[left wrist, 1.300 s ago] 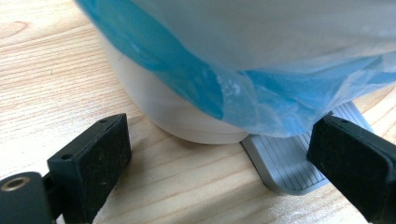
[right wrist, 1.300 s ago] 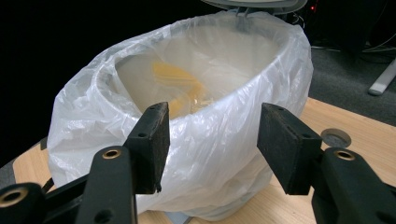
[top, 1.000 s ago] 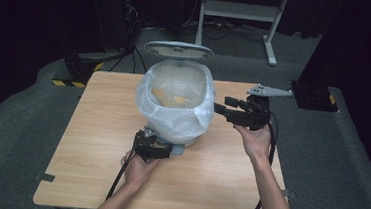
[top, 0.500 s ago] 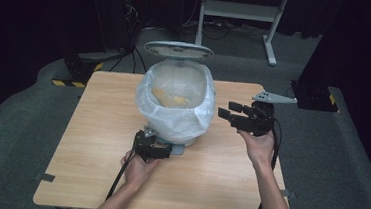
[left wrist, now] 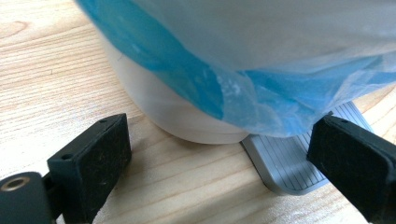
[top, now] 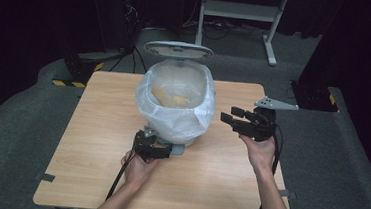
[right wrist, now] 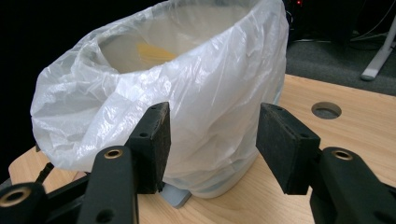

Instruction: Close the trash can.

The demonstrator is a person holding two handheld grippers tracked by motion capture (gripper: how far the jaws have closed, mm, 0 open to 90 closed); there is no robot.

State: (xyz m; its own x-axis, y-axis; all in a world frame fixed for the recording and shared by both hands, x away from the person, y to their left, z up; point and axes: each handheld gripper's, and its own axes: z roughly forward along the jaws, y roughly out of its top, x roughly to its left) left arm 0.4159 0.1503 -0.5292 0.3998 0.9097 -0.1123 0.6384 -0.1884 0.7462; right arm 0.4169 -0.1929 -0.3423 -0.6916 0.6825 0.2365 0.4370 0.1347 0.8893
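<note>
Lowered beside the bin (top: 176, 104), right gripper (top: 233, 119) fingers gape empty; left gripper (top: 156, 150) fingers open.

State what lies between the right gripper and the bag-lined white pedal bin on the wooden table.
Nothing: in the high view, bare wooden table separates the right gripper from the white pedal bin lined with a translucent plastic bag. Its jaws stand open, empty.

We see left gripper (top: 162, 150): black body, black cable. Right gripper (top: 230, 117): black, grey triangular plate on top. Felt-like black pads (right wrist: 156, 135), round brass-coloured screws. Forearms bare.
</note>
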